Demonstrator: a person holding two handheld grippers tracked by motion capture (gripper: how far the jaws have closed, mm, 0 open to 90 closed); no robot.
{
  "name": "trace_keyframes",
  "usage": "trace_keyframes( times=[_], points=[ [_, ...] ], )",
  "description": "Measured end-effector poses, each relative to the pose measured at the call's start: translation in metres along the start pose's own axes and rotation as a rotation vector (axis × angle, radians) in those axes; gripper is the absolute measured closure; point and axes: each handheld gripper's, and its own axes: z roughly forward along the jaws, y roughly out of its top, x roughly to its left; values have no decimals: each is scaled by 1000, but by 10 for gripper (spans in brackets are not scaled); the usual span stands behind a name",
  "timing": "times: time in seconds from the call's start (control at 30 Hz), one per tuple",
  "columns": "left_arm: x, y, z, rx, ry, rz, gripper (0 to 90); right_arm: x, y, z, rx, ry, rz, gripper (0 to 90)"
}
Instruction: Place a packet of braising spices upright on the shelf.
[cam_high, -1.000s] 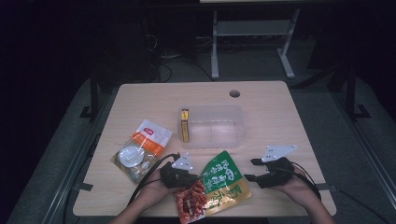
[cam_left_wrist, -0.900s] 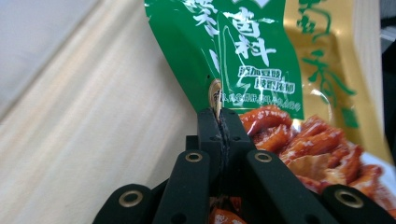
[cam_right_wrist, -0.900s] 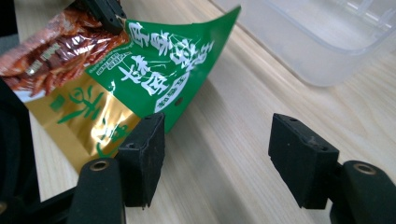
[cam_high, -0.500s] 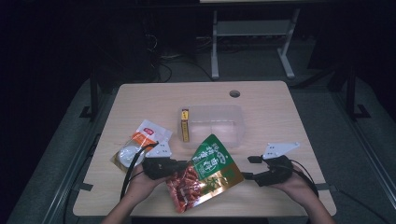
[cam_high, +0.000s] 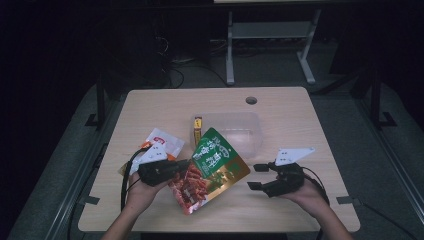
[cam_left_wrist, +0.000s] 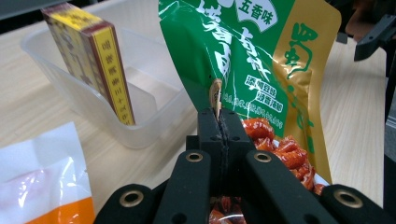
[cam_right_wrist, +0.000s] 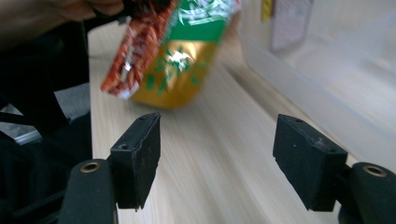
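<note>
Above the table's near edge, left gripper fingers clamp the snack bag's edge; right gripper fingers apart.

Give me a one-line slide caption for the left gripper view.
Left gripper pinches the green snack bag by its edge, lifted beside the clear plastic bin holding a yellow box.

One camera hangs above my side of the table, looking forward and down, far enough to take in all four edges. The camera on my left gripper sits very close, facing the clear tub near the table's middle. The one on my right gripper looks low along the near edge toward my left. All three share the green snack bag.
</note>
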Motion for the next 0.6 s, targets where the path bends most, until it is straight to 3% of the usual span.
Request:
trace_keyframes(
  times=[0.23, 0.47, 0.6],
  points=[
    [-1, 1, -6, -23, 18, -1, 899, 5, 24, 26, -34, 36, -23, 317],
    [2, 0, -12, -61, 29, -22, 899, 1, 41, 53, -70, 94, 14, 521],
    [3, -1, -15, -77, 35, -29, 899, 0, 45, 61, -73, 94, 14, 690]
  ],
)
